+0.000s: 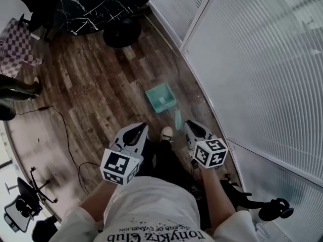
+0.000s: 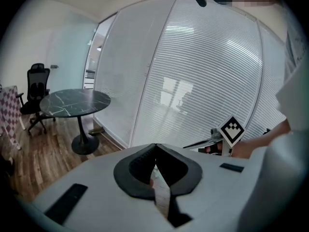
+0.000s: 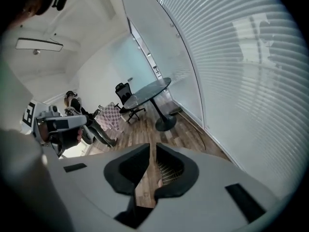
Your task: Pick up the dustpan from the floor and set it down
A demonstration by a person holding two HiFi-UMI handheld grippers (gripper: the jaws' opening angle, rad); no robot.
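Plainly, the teal plastic dustpan [image 1: 160, 98] lies flat on the brown wooden plank floor [image 1: 91, 89]. It sits near the foot of the curved glass wall with white blinds [image 1: 252, 59], and its handle points back toward the person. Neither claw has hold of it. Judging from that alone, the pan is either already set down and the job is finished, or the pick-up has not begun; the views do not settle which. No handling of it is going on at this moment.

Both forearms reach forward from the waist, side by side, and each claw tilts forward and down toward the floor. The left claw [image 1: 136, 131] is on one side of the person's pale shoe [image 1: 167, 133] and the right claw [image 1: 196, 129] is on the other. Their marker cubes face up toward the head camera. The dustpan lies ahead of them, roughly between the two and somewhat nearer the right one, well apart from both.

In the left gripper view the dark jaws meet at their tips with nothing between them. In the right gripper view the jaws are all but together, with only a thin slit at the tips, and they are likewise empty.
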